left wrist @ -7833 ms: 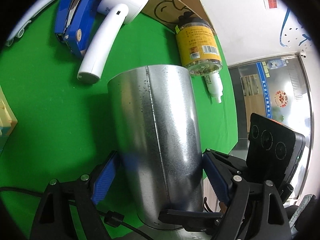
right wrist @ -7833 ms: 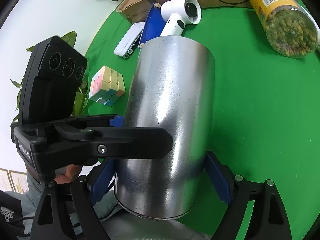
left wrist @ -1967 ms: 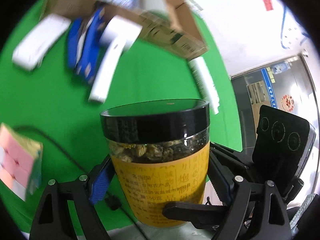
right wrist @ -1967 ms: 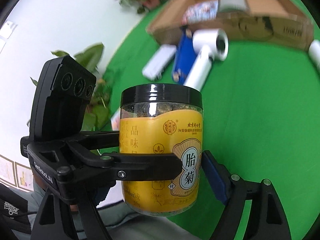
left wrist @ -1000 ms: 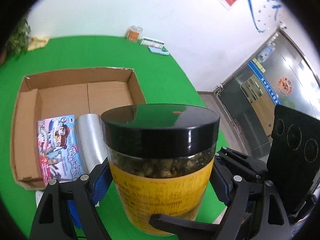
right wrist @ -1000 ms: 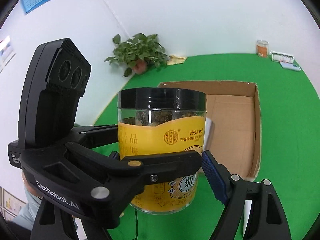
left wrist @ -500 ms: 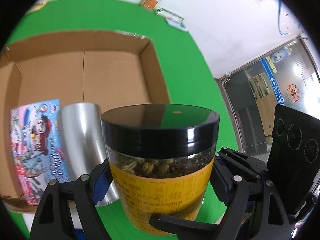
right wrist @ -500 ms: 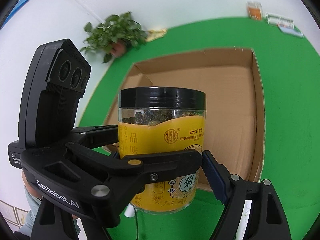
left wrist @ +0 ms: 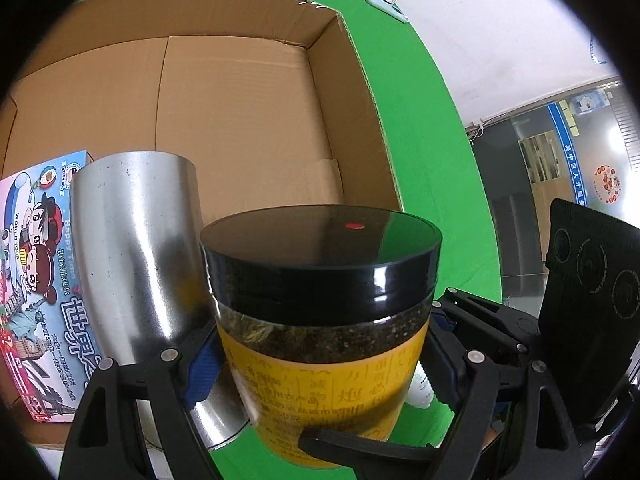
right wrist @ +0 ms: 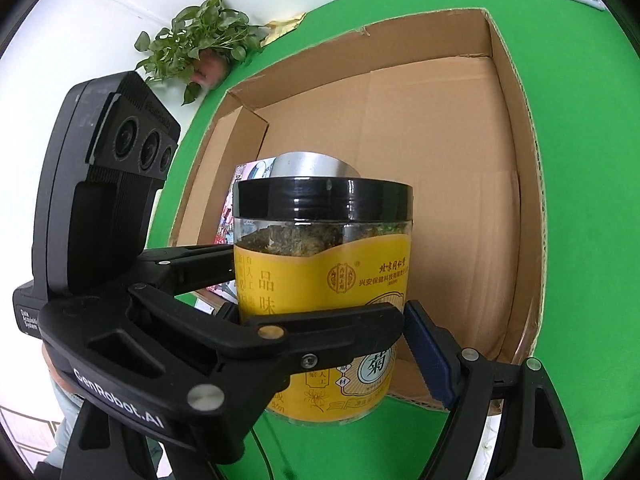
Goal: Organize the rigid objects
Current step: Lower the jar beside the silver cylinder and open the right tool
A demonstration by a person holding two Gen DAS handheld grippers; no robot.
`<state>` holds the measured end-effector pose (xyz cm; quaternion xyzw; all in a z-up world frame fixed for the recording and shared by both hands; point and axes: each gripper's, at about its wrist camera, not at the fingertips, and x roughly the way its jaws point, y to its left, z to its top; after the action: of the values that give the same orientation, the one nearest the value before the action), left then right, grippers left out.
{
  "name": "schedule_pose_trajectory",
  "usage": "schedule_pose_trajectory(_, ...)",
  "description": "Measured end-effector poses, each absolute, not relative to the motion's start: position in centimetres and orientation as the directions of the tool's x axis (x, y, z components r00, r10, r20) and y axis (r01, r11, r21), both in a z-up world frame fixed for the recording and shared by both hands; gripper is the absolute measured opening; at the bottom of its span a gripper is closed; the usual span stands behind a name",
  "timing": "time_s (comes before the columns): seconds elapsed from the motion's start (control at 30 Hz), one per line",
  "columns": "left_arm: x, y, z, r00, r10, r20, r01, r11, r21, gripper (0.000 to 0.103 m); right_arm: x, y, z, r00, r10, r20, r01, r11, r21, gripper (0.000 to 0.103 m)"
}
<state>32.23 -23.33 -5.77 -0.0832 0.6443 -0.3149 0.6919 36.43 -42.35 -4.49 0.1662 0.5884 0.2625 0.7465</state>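
Both tongs (left wrist: pixel 320 356) w/ jar (left wrist: pixel 320 320), now lower over box (left wrist: pixel 248 92)

Jar (left wrist: pixel 320 320) before box (left wrist: pixel 360 80) w/ can (left wrist: pixel 136 240) + booklet (left wrist: pixel 36 264) inside

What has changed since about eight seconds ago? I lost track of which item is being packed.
Then both grippers clamped the metal cylinder over the green table. It now lies in the cardboard box beside the picture box. The left gripper and right gripper have since taken the yellow-labelled jar off the table and carried it over the box. The two-gripper grip is the same.
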Motion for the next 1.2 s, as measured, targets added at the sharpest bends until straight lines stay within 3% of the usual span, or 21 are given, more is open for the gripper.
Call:
schedule_pose_trajectory(0.97, 35.3, -23.5, -5.5, 0.096, -0.510, -0.855, 0.261, 0.842, -0.472, 0.086, 36.9, -42.6, -5.9, 0.172, 0.572, -0.802, -0.142, 0.820, 0.555, 0.080)
schedule_pose_trajectory(1.2, 34.8, -20.3, -2.1, 0.261, -0.527, -0.809, 0.208, 0.849, -0.486, 0.085, 37.1, -42.2, -7.3, 0.165, 0.542, -0.824, -0.117, 0.840, 0.530, 0.080)
